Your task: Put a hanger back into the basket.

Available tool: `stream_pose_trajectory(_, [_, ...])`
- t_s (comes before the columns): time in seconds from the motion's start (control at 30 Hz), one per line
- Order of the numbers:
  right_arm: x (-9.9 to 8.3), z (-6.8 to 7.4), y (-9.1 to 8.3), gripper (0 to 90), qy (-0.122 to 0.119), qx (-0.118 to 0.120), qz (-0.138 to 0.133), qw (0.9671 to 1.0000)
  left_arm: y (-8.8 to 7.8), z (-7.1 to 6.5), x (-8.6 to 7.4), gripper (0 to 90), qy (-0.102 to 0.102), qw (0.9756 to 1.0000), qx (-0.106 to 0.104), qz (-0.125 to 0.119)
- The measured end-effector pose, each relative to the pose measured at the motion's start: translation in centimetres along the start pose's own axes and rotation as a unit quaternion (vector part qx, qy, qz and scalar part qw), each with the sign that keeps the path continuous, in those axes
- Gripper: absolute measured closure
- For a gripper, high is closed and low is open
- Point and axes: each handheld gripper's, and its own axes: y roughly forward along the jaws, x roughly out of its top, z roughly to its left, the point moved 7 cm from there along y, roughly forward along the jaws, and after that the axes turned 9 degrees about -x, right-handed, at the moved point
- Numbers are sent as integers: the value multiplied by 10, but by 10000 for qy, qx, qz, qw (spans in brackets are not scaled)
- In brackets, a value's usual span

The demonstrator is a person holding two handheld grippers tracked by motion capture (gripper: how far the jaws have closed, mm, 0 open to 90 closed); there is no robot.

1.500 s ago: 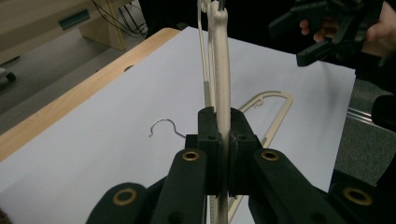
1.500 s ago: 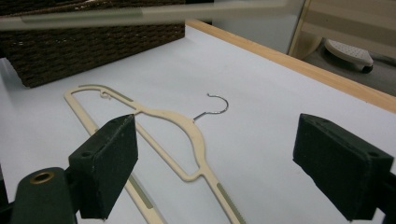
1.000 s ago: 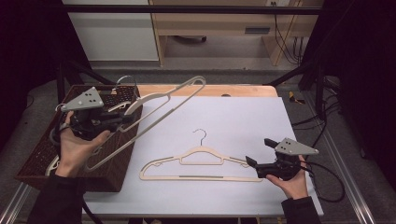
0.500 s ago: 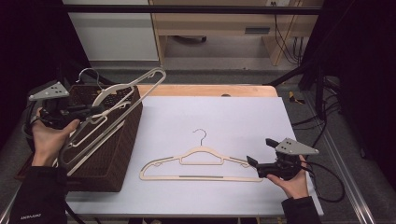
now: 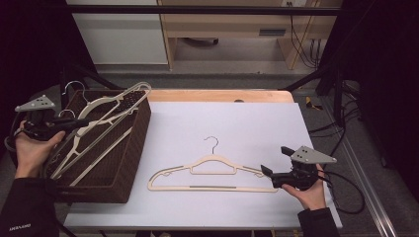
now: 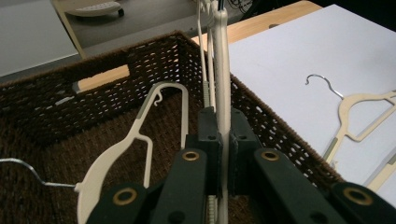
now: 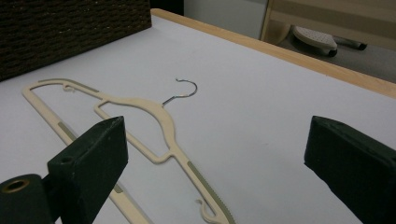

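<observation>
Left gripper point(image 5: 79, 122) clamps a cream hanger point(image 5: 106, 118) over the basket point(image 5: 126, 163). Right gripper point(image 5: 264, 173) gapes wide, empty, well right of the basket, beside a second hanger point(image 5: 212, 170).

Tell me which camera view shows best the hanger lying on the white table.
The high view: the whole hanger lies flat there, hook away from the person. The right gripper view cuts off one corner; the left gripper view shows part.

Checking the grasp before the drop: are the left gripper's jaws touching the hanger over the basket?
Touching. In the left gripper view the left gripper has both black jaws pressed flat against the cream hanger, no gap either side, above the wicker basket.
</observation>
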Motion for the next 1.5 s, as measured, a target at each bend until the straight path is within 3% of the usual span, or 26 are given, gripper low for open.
stream_pose_trajectory(0.27, [-1, 0, 1, 64, -18, -14, 43, 10000, -11, 17, -17, 863, -193, 9998, 53, -59])
stream_pose_trajectory(0.43, [-1, 1, 2, 63, -27, -6, 67, 10000, -8, 21, -30, 863, -335, 9993, -17, 184])
stream_pose_trajectory(0.63, [-2, 2, 2, 61, -7, 20, 84, 10000, 7, 18, -41, 861, -484, 9977, -148, 449])
stream_pose_trajectory(0.77, [-1, 1, 2, 61, -12, 17, 82, 10000, 19, 19, -53, 858, -655, 9959, -150, 613])
stream_pose_trajectory(0.97, [-1, 1, 2, 60, -4, 17, 89, 10000, 32, 26, -73, 848, -1010, 9907, 6, 907])
stream_pose_trajectory(1.0, [-1, 1, 2, 60, -2, 17, 91, 10000, 32, 29, -75, 844, -1100, 9903, 138, 843])
stream_pose_trajectory(1.17, [-1, 2, 2, 58, -4, 18, 79, 10000, 26, 30, -79, 810, -1178, 9893, 354, 791])
stream_pose_trajectory(1.27, [0, 2, 1, 59, -6, 8, 63, 10000, 14, 30, -74, 717, -1156, 9894, 697, 530])
stream_pose_trajectory(1.33, [1, 2, 0, 58, -29, 10, 45, 10000, 6, 30, -71, 637, -1204, 9875, 946, 364])
stream_pose_trajectory(1.43, [2, 2, 0, 58, -13, 21, 36, 10000, -6, 23, -65, 615, -1152, 9879, 1039, 42])
stream_pose_trajectory(1.47, [2, 2, 0, 58, -13, 21, 36, 10000, -6, 23, -65, 598, -1152, 9879, 1039, 42])
stream_pose_trajectory(1.5, [2, 2, 0, 58, -13, 18, 41, 10000, -12, 16, -61, 578, -1025, 9894, 1030, -65])
